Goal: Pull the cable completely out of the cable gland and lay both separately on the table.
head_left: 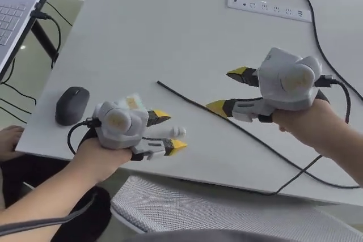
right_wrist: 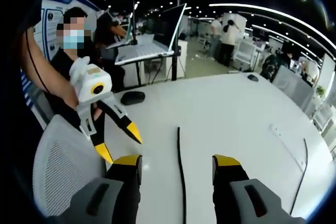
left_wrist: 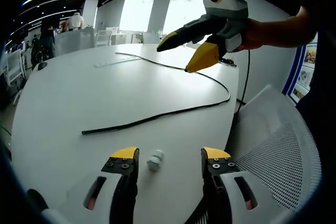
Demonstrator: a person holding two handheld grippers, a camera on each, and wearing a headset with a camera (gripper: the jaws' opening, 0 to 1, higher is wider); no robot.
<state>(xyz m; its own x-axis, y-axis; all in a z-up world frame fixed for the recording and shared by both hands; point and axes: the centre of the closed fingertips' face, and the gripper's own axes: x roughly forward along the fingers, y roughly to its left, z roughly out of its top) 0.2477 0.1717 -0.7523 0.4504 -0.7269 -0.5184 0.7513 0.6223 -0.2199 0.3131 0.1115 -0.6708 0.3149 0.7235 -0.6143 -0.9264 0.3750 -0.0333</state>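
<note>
Holding left gripper (head_left: 173, 132) at 7 o'clock, jaws wide with gland (head_left: 177, 132) between, right gripper (head_left: 221, 90) at 3 o'clock, jaws wide over cable (head_left: 193, 101).

Smooth matt table (head_left: 170, 38), white plastic cable gland (left_wrist: 155, 159)

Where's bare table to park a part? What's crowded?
Free: the wide patch between the mouse, the power strip and the black cable. Crowded: the near edge, where the cable gland lies between the jaws of the open left gripper.
</note>
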